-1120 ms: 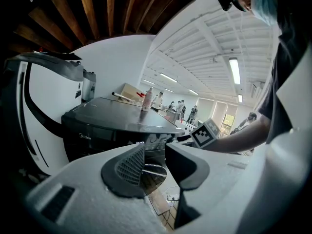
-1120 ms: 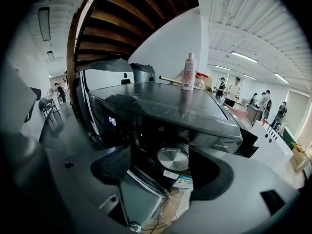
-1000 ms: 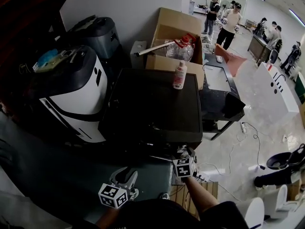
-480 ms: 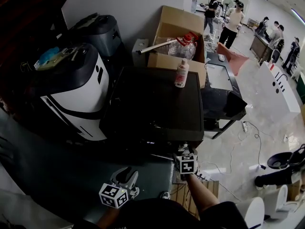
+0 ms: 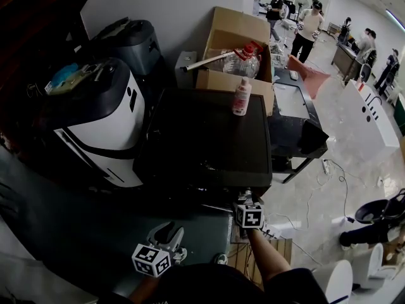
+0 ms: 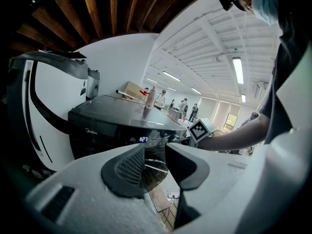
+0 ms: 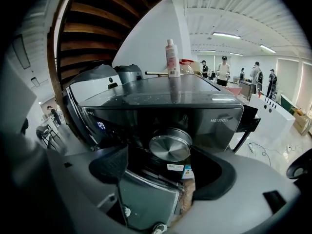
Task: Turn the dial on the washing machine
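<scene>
The black washing machine (image 5: 202, 138) stands in the middle of the head view, and its front panel faces me in the right gripper view. Its round silver dial (image 7: 169, 147) sits on that panel. My right gripper (image 7: 161, 172) is straight in front of the dial. Its jaws stand wide to either side of the dial and do not touch it. In the head view this gripper (image 5: 245, 201) is at the machine's front edge, which hides the dial. My left gripper (image 5: 166, 234) hangs lower left, away from the machine. Its jaws (image 6: 155, 162) are slightly apart with nothing between them.
A pink-white bottle (image 5: 240, 97) stands on the machine's lid near the back. Behind it are cardboard boxes (image 5: 234, 49). A white and black appliance (image 5: 95, 119) stands close on the left. A low dark table (image 5: 294, 132) is on the right, and people stand far back.
The right gripper has shifted slightly to the right along the machine's front. The left gripper has stayed where it was.
</scene>
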A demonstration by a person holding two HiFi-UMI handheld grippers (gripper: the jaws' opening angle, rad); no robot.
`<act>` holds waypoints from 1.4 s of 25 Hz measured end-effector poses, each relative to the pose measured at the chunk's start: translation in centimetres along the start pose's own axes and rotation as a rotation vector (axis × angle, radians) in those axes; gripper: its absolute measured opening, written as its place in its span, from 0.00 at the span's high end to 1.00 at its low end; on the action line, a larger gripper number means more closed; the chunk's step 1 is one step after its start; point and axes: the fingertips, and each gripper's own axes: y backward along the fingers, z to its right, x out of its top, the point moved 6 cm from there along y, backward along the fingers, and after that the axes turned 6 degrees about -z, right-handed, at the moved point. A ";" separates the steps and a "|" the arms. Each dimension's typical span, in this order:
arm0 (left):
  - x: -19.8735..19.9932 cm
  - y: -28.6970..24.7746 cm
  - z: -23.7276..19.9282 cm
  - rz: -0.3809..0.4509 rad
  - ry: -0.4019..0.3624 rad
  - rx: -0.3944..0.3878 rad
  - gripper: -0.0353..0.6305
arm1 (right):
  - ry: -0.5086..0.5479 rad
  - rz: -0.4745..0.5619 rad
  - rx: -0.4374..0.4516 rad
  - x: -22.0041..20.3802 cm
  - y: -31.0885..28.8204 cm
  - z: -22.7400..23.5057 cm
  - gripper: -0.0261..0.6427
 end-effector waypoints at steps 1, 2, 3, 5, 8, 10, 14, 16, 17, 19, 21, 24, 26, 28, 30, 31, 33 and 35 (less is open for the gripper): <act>0.1 0.1 -0.1 0.000 0.001 -0.001 0.76 | -0.019 0.001 -0.001 0.0 0.1 0.0 0.39; 0.2 0.2 -0.3 -0.001 0.000 -0.002 0.76 | -0.040 0.003 -0.004 -0.1 0.3 -0.1 0.39; 0.2 0.2 -0.5 -0.001 -0.001 -0.005 0.76 | -0.057 0.008 -0.006 -0.2 0.6 -0.2 0.39; 0.4 0.2 -0.9 -0.005 -0.011 -0.014 0.76 | -0.071 0.025 -0.008 -0.3 1.4 -0.7 0.40; 1.0 0.1 -1.6 -0.002 -0.020 -0.045 0.76 | -0.090 0.066 -0.007 -0.3 2.9 -1.8 0.42; 1.3 0.0 -2.1 -0.005 -0.031 -0.076 0.76 | -0.102 0.100 -0.013 -0.3 4.3 -2.8 0.43; 2.2 -0.1 -3.8 -0.010 -0.064 -0.155 0.76 | -0.107 0.177 -0.052 -0.1 7.1 -5.4 0.46; 2.6 -0.1 -4.7 -0.011 -0.080 -0.197 0.76 | -0.093 0.216 -0.082 0.0 8.4 -7.0 0.48; 2.7 0.0 -5.2 -0.014 -0.088 -0.217 0.76 | -0.087 0.236 -0.095 0.1 9.1 -7.8 0.49; 2.8 0.3 -6.3 -0.023 -0.106 -0.253 0.76 | -0.094 0.280 -0.115 0.2 10.3 -9.6 0.53; 3.0 0.7 -7.5 -0.033 -0.126 -0.285 0.76 | -0.117 0.320 -0.134 0.3 11.4 -11.5 0.56; 3.3 1.4 -9.1 -0.039 -0.154 -0.313 0.76 | -0.137 0.361 -0.146 0.3 12.7 -14.1 0.62; 3.5 2.1 -9.8 -0.030 -0.156 -0.303 0.77 | -0.125 0.381 -0.134 0.4 13.6 -15.8 0.66; 3.5 3.1 -10.0 -0.010 -0.150 -0.284 0.78 | -0.101 0.396 -0.106 0.4 14.4 -17.3 0.71; 3.2 4.0 -9.7 0.012 -0.145 -0.265 0.79 | -0.074 0.407 -0.063 0.2 15.2 -18.5 0.77; 3.0 4.5 -9.5 0.021 -0.142 -0.252 0.80 | -0.058 0.410 -0.039 0.0 15.5 -19.0 0.80; 2.3 5.4 -8.9 0.038 -0.130 -0.221 0.82 | -0.028 0.409 0.002 -0.5 16.2 -19.7 0.85; 1.5 6.2 -7.8 0.052 -0.121 -0.195 0.84 | -0.003 0.410 0.035 -1.1 17.0 -19.9 0.91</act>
